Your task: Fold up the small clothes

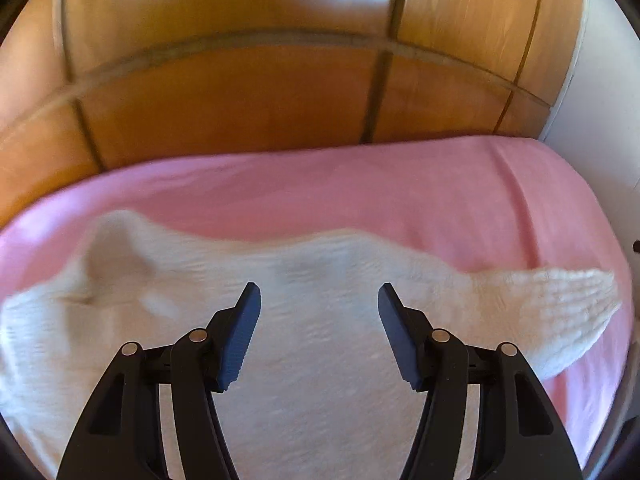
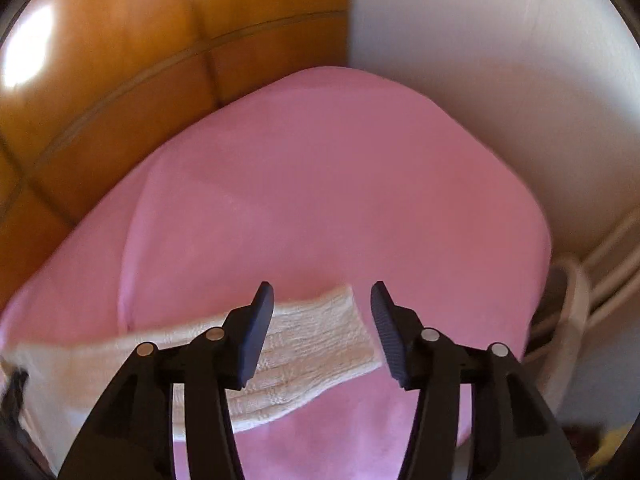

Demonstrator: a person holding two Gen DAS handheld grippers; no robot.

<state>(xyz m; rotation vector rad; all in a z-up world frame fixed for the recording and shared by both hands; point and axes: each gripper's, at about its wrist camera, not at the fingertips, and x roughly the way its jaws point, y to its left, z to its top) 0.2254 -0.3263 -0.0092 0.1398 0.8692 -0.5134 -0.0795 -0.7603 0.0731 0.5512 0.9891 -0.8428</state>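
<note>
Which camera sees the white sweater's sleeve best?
The right wrist view: the ribbed sleeve lies across the pink sheet, cuff end clear, just beyond the open gripper. The left wrist view shows mostly the sweater's body, with the sleeve blurred at the right edge.

Pink-covered bed against glossy wooden panelling

The pink sheet (image 2: 328, 184) is smooth, rounded at its far corner. Orange-brown wood panels (image 1: 240, 96) with dark seams catch bright light glare. A white wall (image 2: 480, 80) adjoins them on the right.
</note>
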